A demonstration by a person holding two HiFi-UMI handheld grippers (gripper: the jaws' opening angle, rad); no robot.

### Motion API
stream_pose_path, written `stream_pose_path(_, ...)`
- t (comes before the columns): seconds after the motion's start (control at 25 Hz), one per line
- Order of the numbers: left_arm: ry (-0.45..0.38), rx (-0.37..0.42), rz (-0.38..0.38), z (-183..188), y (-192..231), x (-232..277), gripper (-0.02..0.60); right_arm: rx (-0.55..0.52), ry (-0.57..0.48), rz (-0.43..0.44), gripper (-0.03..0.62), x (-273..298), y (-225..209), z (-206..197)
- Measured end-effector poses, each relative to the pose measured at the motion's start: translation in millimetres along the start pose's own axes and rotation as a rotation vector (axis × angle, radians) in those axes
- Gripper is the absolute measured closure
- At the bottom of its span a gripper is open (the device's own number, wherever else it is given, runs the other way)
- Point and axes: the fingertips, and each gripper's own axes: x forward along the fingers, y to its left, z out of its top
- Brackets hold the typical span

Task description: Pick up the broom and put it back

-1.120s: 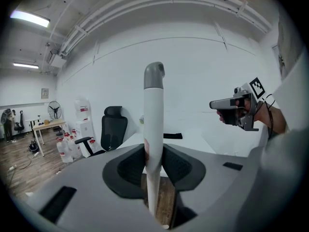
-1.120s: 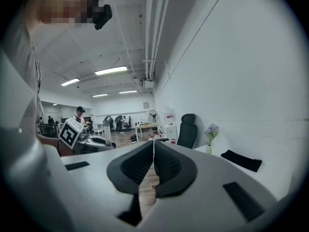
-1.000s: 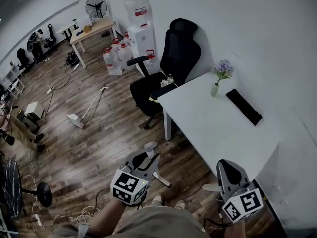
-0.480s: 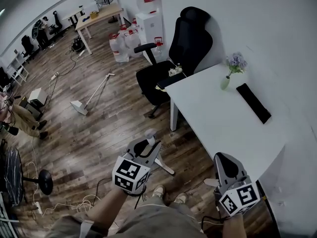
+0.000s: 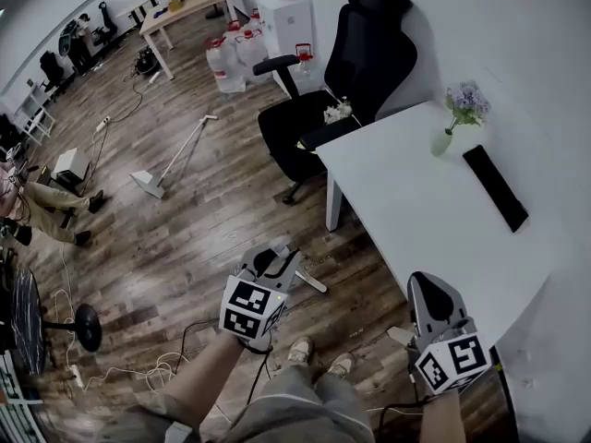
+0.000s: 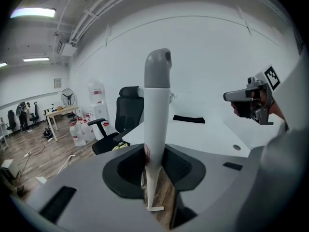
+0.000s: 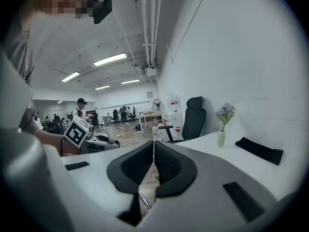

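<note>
At the far left a long white tool (image 5: 174, 158) lies flat on the wooden floor, well apart from you and untouched.

Next come your left tongs (image 5: 271, 264). They are closed narrow on the white pole of the broom (image 6: 157, 110), a little below its grey cap. I take this pole for the broom because of the task, but I cannot see its head clearly. Only a thin white end shows low by the floor, near your feet.

Since one second ago the hold is the same. The left tongs now stand further out in front of you. The chair (image 5: 337, 81) and the counter (image 5: 416, 220) have slid toward the upper right of your view, so you are moving with the pole.

This means the broom is already picked up and you carry it almost upright. In my judgement the first half of the task is done and the putting back is still left. No view shows where its place is, so find that place before you lower the broom.

To the right, beside the counter's near corner, your right tongs (image 5: 429, 293) have their jaws together with nothing between them. They are free to steady the pole if it tips.
</note>
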Motion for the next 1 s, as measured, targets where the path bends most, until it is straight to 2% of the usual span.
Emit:
stream_pose_path(0.4,0.059,-0.001,0.014,-68.2,41.5,86.9,0.468,0.018,0.032,0.002,0.56,65.7,-21.4,-70.0)
stream_pose_path(0.64,0.099,-0.009,0.002,-109.8,52.5,131.5,0.468,0.023,0.038,0.009,0.56,94.6,-26.4,-105.5)
stream_pose_path(0.8,0.071,0.018,0.025,-108.7,55.9,145.2,0.468,0.03,0.044,0.0,0.56,98.0,-30.9,-122.1)
stream_pose_path(0.92,0.06,0.002,0.005,-100.9,56.8,159.7,0.468,0.043,0.058,-0.013,0.56,98.9,-37.8,-133.6)
stream_pose_path(1.0,0.062,0.021,-0.02,-97.1,51.8,171.3,0.468,0.056,0.068,-0.021,0.56,97.5,-41.2,-138.9)
